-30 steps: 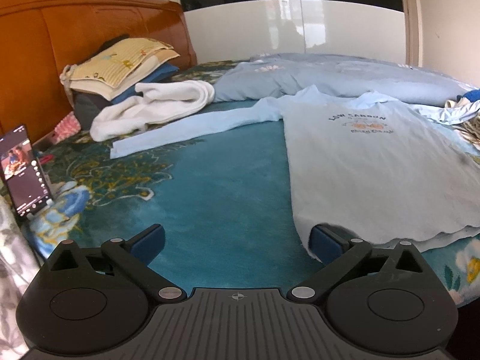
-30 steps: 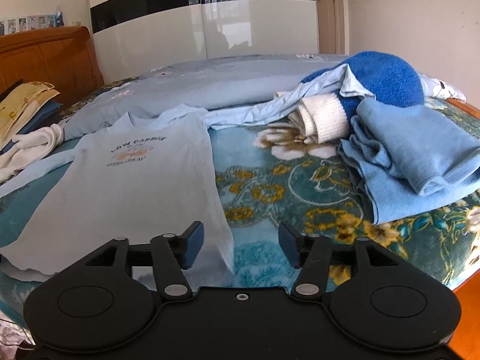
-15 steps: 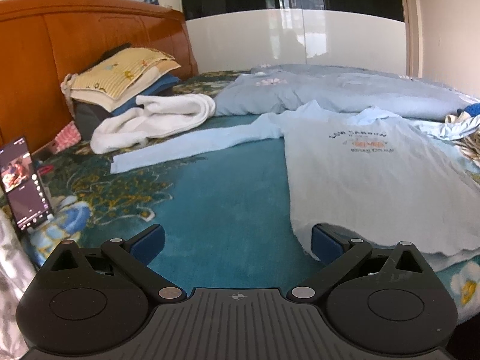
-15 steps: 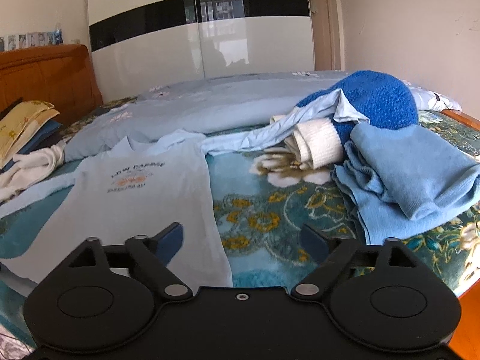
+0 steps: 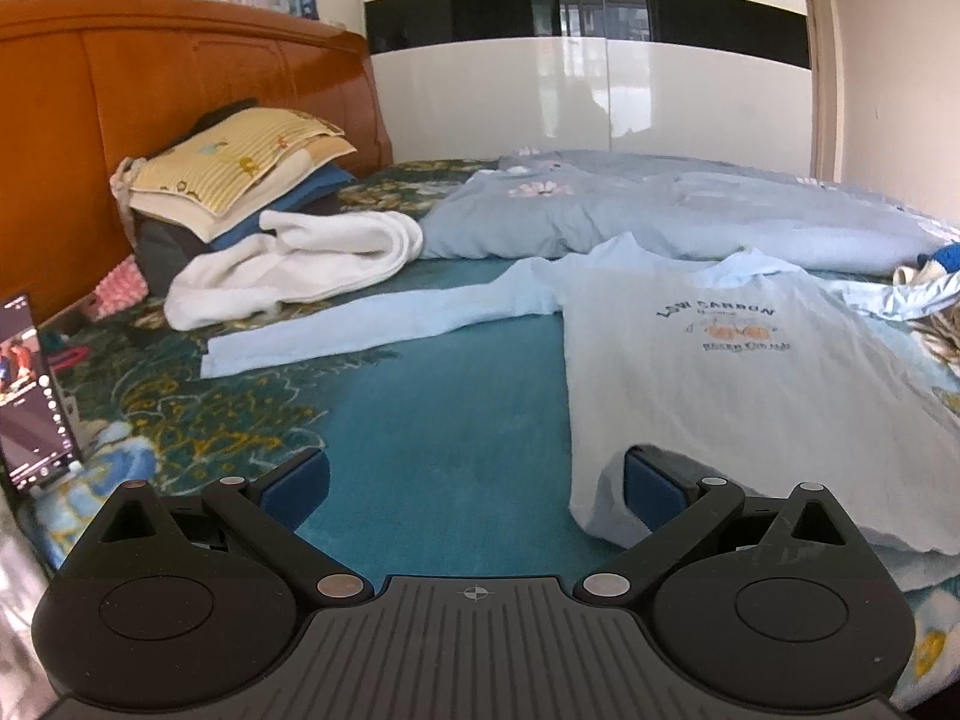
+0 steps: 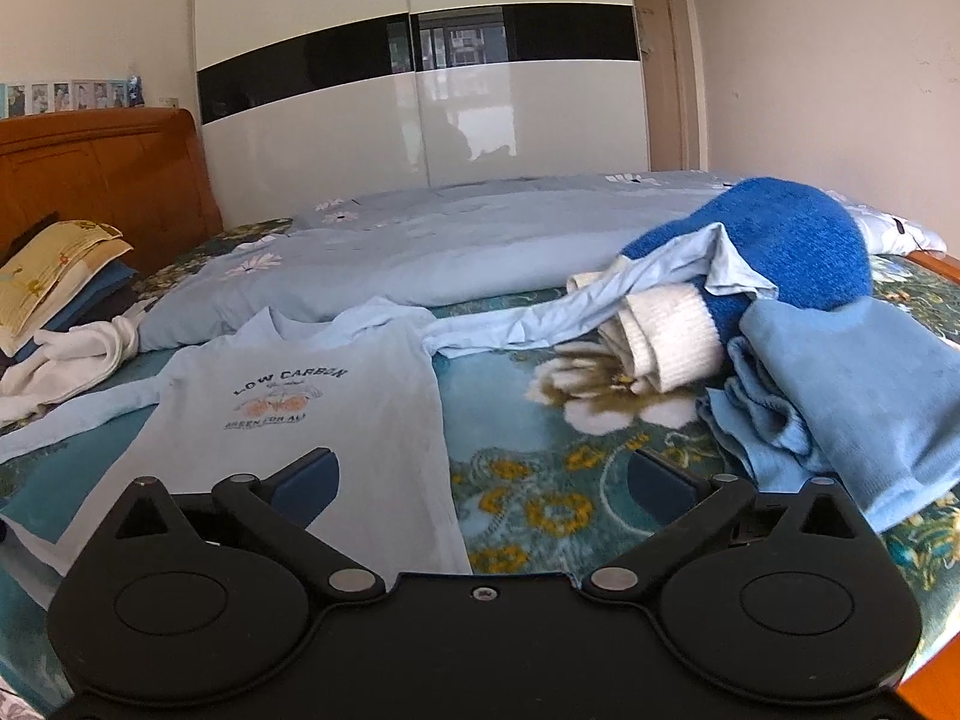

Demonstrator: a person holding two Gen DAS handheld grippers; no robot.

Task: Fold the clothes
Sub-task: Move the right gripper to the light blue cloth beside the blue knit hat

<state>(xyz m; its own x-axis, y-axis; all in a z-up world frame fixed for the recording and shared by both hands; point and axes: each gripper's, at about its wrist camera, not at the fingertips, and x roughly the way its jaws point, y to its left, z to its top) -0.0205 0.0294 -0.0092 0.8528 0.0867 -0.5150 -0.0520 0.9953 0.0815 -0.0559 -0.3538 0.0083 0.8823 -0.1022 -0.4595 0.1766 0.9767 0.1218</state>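
Note:
A pale blue long-sleeved shirt (image 5: 738, 384) with a printed chest lies flat, front up, on the teal bedspread; its left sleeve (image 5: 384, 324) stretches out toward the headboard. My left gripper (image 5: 477, 483) is open at the shirt's lower left hem corner, its right finger (image 5: 651, 483) by that corner. In the right wrist view the same shirt (image 6: 300, 420) lies spread, and my right gripper (image 6: 483, 480) is open over its lower right hem edge, holding nothing.
A white towel (image 5: 300, 267) and a stack of folded clothes (image 5: 234, 186) sit by the wooden headboard. A phone (image 5: 30, 390) stands at the left. A heap of blue and white garments (image 6: 780, 312) lies to the right. A pale blue duvet (image 6: 450, 240) runs behind.
The right gripper has opened wider. Both grippers have pulled back and tilted up a little, so more of the wardrobe and wall shows. The shirt has stayed where it was.

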